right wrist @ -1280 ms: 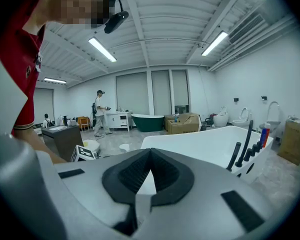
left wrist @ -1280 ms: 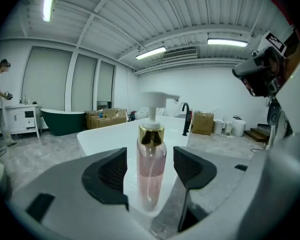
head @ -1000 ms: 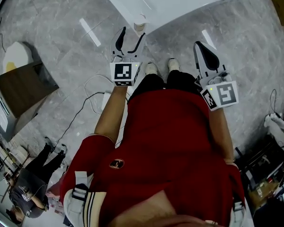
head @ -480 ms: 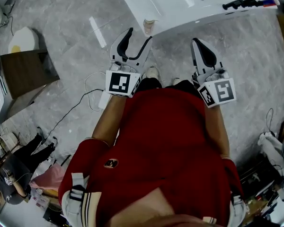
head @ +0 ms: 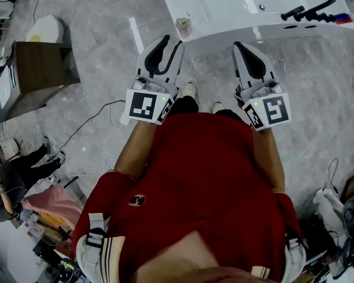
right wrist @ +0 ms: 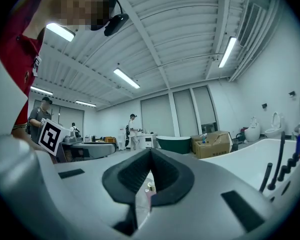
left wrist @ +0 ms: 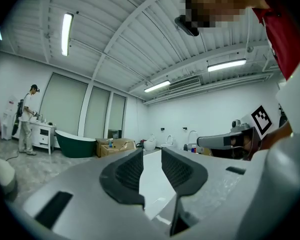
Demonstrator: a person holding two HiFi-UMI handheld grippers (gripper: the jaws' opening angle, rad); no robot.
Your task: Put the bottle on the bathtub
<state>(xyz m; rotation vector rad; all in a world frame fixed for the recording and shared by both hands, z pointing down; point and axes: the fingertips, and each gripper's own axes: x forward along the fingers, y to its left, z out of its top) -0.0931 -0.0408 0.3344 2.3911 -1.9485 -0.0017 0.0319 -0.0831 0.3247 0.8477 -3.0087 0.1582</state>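
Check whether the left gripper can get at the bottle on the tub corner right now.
Probably yes. The left gripper is open and empty, and the bottle stands on the bathtub corner just ahead of its fingers, slightly to the right, with nothing between them.

glossy white bathtub [head: 224, 7] gleaming far | grey veined stone floor [head: 88, 34] showing marbling left | person's red shirt [head: 206, 175] glowing near | black-and-white square-patterned marker cube [head: 145, 105] contrasting on pale grey left gripper [head: 170, 42]
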